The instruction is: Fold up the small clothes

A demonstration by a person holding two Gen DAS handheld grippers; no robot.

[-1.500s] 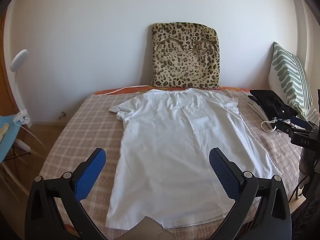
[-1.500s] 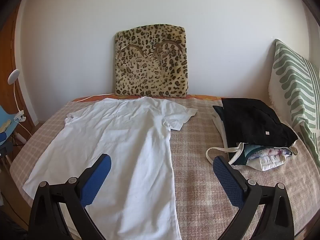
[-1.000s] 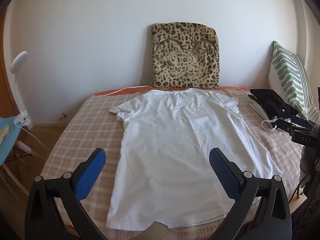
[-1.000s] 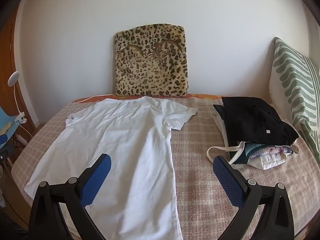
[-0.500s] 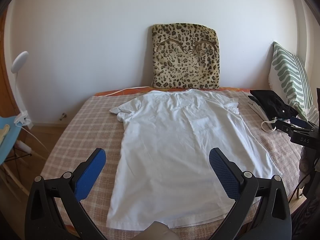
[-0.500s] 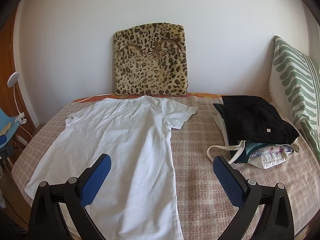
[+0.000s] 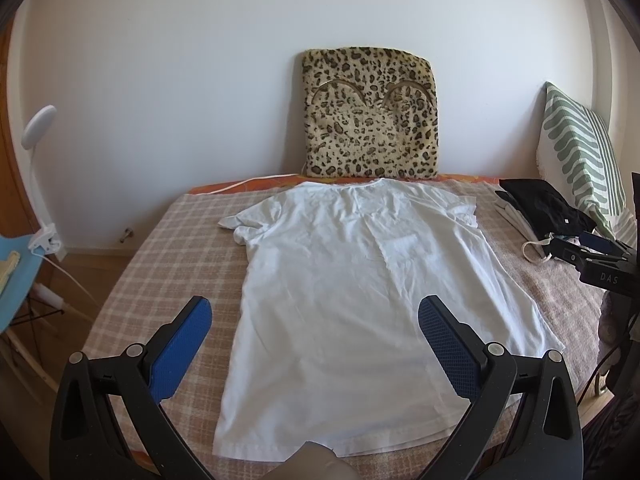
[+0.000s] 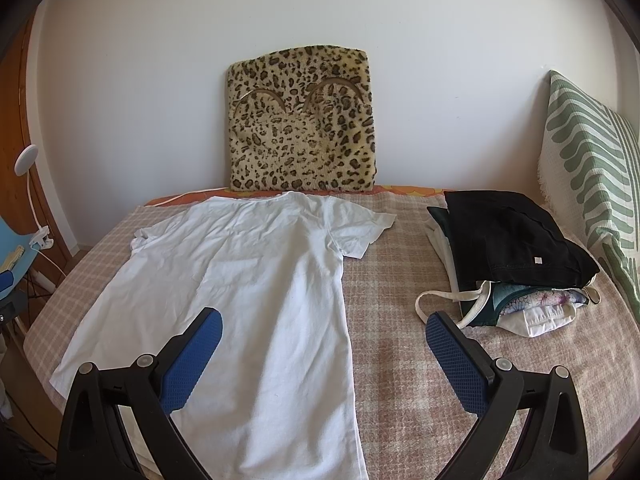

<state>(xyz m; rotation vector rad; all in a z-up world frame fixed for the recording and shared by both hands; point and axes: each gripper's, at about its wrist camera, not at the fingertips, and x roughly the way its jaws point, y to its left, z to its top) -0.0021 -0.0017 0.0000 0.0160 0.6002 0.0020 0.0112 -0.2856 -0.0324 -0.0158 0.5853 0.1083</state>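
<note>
Both grippers (image 7: 314, 328) (image 8: 324, 338): blk frames, blue textured pads, silver screws.

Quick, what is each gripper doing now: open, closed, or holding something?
Left gripper: open, holding nothing, above the white T-shirt.
Right gripper: open, holding nothing.

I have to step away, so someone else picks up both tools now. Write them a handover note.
Left hand-held gripper: open, empty, held above the hem end of the white T-shirt.
Right hand-held gripper: open, empty, over the shirt's right edge.
The shirt lies spread flat on the checked bedspread, collar towards the leopard cushion, both sleeves out.
A stack topped by a black garment sits to the right, with a cloth bag in front of it.
Done: shirt laid out. Left: every fold, then the shirt probably goes with the stack.
</note>
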